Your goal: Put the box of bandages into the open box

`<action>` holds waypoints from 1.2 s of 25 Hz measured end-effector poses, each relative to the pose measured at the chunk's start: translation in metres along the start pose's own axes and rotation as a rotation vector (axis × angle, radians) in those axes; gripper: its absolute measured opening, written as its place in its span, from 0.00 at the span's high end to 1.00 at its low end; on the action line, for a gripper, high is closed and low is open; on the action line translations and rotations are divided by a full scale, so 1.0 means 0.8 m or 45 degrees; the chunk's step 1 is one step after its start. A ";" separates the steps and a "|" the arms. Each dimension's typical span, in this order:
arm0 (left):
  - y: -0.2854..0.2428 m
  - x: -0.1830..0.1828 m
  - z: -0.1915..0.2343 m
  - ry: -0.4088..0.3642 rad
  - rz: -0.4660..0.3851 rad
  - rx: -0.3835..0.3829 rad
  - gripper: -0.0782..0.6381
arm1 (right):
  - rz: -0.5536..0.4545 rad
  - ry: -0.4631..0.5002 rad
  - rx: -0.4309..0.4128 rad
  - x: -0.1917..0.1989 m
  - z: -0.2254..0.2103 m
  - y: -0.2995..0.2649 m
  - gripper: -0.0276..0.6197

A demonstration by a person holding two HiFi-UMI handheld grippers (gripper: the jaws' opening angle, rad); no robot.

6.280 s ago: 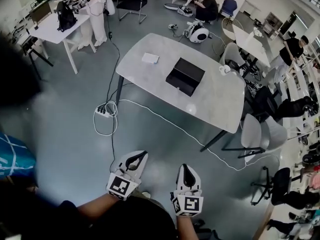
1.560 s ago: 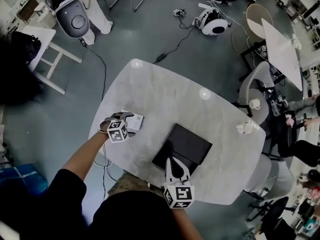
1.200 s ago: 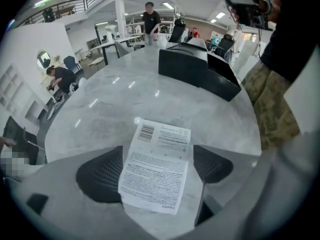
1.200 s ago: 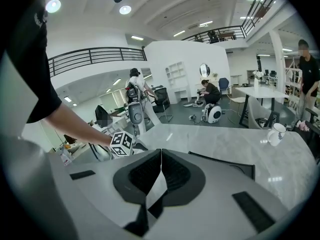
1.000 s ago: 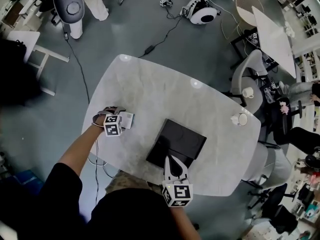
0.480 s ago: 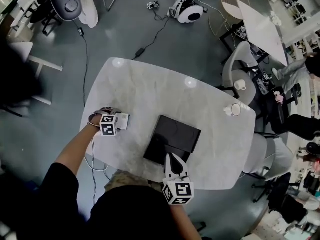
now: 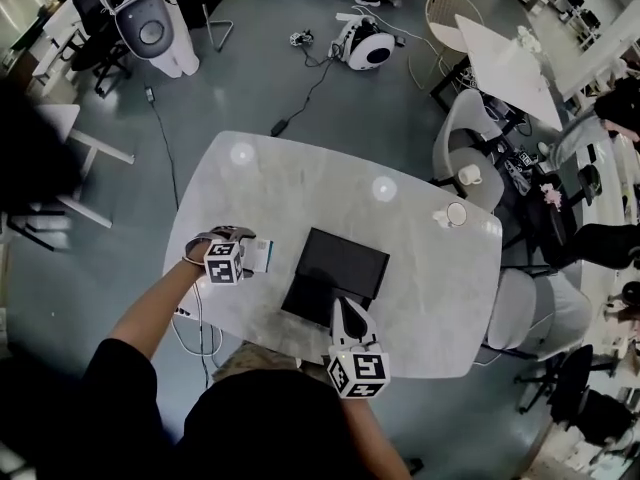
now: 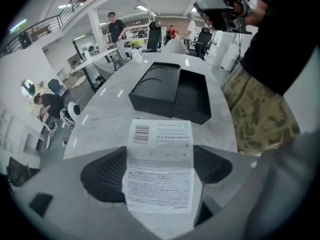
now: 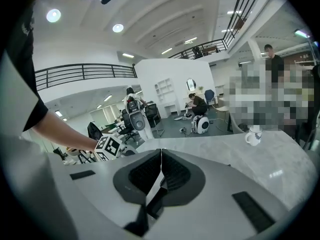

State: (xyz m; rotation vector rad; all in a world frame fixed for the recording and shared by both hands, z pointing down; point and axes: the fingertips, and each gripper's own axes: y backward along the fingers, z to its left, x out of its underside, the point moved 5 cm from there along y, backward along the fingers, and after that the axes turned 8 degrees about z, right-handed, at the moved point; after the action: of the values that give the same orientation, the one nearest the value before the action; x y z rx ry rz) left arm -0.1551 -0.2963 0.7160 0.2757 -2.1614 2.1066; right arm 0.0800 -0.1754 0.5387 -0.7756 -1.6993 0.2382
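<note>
Clamping the box of bandages in our left gripper, we see its long axis pointing at the open box ahead; right gripper closed, empty.

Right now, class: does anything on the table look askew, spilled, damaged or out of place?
Nothing stands out. The bandage box sits squarely between the jaws of the left gripper, and the open black box lies flat on the table.
</note>
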 end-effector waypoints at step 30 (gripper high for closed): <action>-0.079 -0.266 -0.159 -0.292 -0.043 0.121 0.30 | -0.091 -0.153 0.130 0.080 -0.106 0.169 0.94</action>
State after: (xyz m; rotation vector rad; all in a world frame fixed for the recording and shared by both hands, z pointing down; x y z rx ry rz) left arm 0.0598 -0.1591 0.7381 0.5851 -2.1571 2.2616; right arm 0.2029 -0.0548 0.5403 -0.6344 -1.8098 0.3249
